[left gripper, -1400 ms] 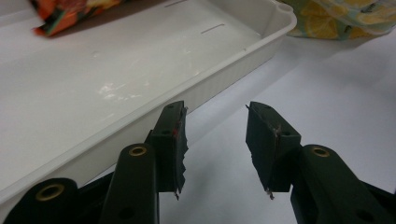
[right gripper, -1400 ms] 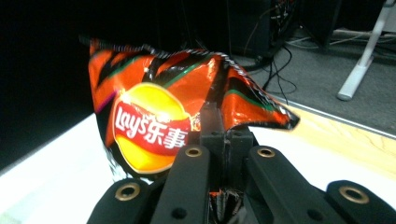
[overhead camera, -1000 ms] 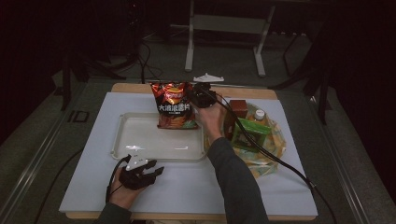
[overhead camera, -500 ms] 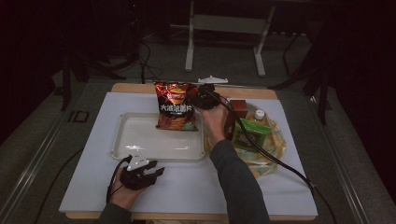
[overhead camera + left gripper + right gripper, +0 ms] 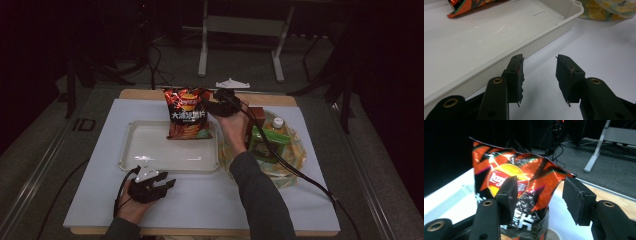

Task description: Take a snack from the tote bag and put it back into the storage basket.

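A red-orange chip bag (image 5: 187, 112) stands at the far right end of the white tray (image 5: 150, 150), its bottom inside the tray. My right gripper (image 5: 209, 100) is at the bag's top right corner. In the right gripper view it (image 5: 541, 185) is open, with the bag's top (image 5: 506, 170) just beyond the jaws and its right corner reaching into the gap. My left gripper (image 5: 167, 181) rests on the white table by the tray's near rim (image 5: 544, 37). In its own view it (image 5: 539, 60) is open and holds nothing.
To the right of the tray lies a yellow lemon-print bag (image 5: 290, 150) holding a green box (image 5: 265, 142), a white-capped bottle (image 5: 278, 122) and a brown box (image 5: 256, 112). The right gripper's cable (image 5: 300, 175) trails across it. The wooden table edge (image 5: 145, 94) lies behind.
The chip bag's top and my right gripper have shifted slightly to the right. The left gripper has stayed where it was.
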Tool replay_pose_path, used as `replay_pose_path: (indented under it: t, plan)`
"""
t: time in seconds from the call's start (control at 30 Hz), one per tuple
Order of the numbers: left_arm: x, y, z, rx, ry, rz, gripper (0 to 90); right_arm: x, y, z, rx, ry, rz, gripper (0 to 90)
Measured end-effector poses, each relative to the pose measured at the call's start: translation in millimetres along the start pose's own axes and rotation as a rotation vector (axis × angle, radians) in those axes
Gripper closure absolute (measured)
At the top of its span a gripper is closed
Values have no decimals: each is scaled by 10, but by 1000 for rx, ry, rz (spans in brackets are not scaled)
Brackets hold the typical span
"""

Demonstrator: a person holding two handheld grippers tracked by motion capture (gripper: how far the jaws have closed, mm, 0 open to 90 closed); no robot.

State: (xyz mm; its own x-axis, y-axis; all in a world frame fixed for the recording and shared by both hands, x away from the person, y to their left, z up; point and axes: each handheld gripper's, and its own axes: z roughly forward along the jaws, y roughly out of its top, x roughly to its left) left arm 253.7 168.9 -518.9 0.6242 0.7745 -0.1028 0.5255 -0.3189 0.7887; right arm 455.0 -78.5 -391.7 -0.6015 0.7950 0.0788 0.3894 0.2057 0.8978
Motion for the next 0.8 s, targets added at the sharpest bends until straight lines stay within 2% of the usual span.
replay_pose_path:
  t: [0.13,0.4,0.57,0.8]
  plan:
    - [-4,3,11,0,2,-1,567,42,17,-80,2,38,-2,503]
    - [-4,6,21,4,-2,0,566,138,42,-221,14,112,-48,553]
    - [3,3,24,3,-9,-7,566,217,22,-302,39,134,-87,575]
    - [10,-2,27,2,-6,-18,566,327,-28,-397,97,153,-148,560]
